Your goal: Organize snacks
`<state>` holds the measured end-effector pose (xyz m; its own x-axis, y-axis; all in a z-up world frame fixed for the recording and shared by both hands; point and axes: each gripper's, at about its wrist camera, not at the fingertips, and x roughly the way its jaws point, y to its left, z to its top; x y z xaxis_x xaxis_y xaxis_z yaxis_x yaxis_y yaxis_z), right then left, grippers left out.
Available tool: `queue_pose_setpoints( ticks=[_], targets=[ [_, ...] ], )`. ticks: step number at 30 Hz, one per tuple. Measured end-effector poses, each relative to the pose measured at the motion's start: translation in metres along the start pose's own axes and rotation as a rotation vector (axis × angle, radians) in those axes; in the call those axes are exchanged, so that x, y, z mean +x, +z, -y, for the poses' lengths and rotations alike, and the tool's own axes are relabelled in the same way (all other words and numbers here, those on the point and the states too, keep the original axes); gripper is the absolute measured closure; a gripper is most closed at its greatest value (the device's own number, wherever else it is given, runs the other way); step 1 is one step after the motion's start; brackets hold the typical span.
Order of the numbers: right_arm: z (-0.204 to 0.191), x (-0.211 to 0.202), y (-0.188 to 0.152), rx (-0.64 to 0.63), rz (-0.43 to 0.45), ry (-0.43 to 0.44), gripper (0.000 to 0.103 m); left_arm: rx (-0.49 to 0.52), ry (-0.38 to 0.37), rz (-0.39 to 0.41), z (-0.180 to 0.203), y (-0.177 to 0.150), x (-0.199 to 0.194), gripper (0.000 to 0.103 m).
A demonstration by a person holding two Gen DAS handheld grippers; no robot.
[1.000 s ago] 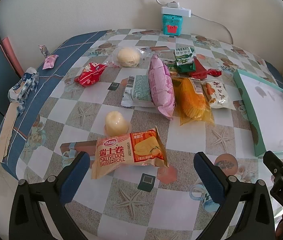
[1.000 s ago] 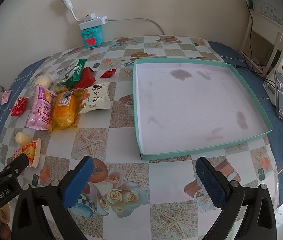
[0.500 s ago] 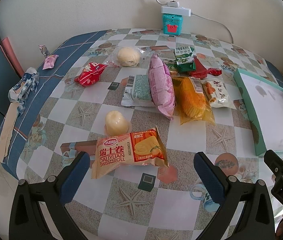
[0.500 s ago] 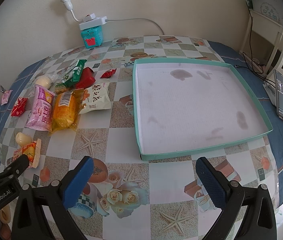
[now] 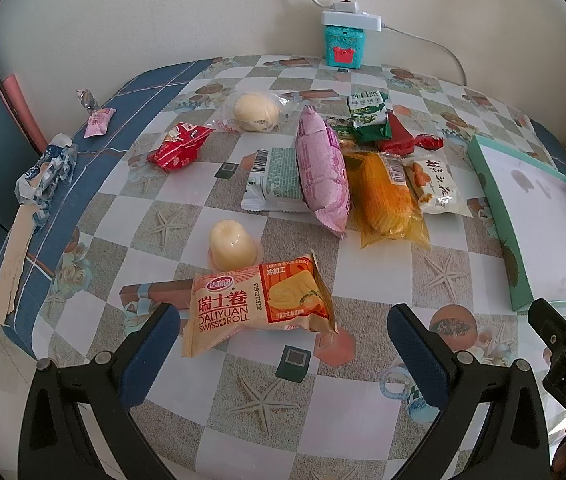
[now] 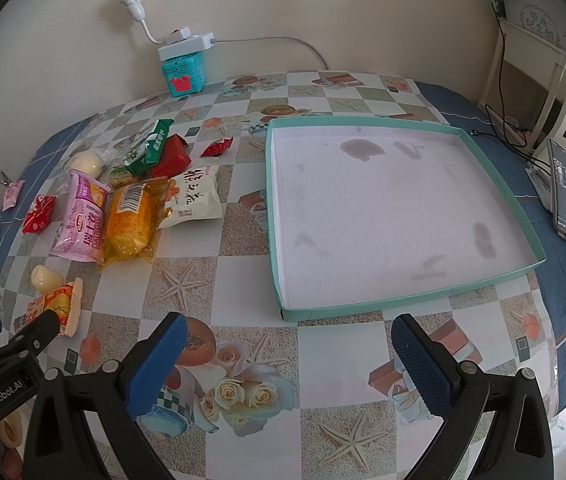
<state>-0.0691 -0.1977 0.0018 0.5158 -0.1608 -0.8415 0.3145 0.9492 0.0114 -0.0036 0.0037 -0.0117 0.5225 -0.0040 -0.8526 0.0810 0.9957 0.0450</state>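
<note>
- Ahead of my left gripper (image 5: 283,340), jaws spread wide and holding nothing, lies the orange Swiss roll packet (image 5: 259,304) on the table (image 5: 383,272).
- Just behind that packet stands a pale jelly cup (image 5: 232,243).
- Farther back, the pink packet (image 5: 323,172), yellow packet (image 5: 383,196) and white packet (image 5: 435,184) lie side by side, touching.
- My right gripper (image 6: 289,354) hangs with jaws spread and bare, before the teal tray (image 6: 363,307), which holds no snacks.

Snacks (image 6: 127,216) left of tray (image 6: 495,190), on table (image 6: 243,288)
</note>
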Motion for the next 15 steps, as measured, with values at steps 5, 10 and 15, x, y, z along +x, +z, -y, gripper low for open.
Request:
queue_pose_setpoints(
  ticks=[5,10,15],
  targets=[
    [0.0,0.001,0.0,0.002,0.0,0.0,0.0,-0.016,-0.032,-0.02,-0.01,0.003,0.004,0.0],
    [-0.004,0.001,0.003,-0.005,0.017,-0.015,0.0,0.005,-0.062,-0.117,-0.016,0.016,0.009,0.0],
    [-0.011,0.001,0.007,-0.015,0.035,-0.03,0.0,-0.008,-0.06,-0.108,-0.021,0.026,0.02,0.0]
  ],
)
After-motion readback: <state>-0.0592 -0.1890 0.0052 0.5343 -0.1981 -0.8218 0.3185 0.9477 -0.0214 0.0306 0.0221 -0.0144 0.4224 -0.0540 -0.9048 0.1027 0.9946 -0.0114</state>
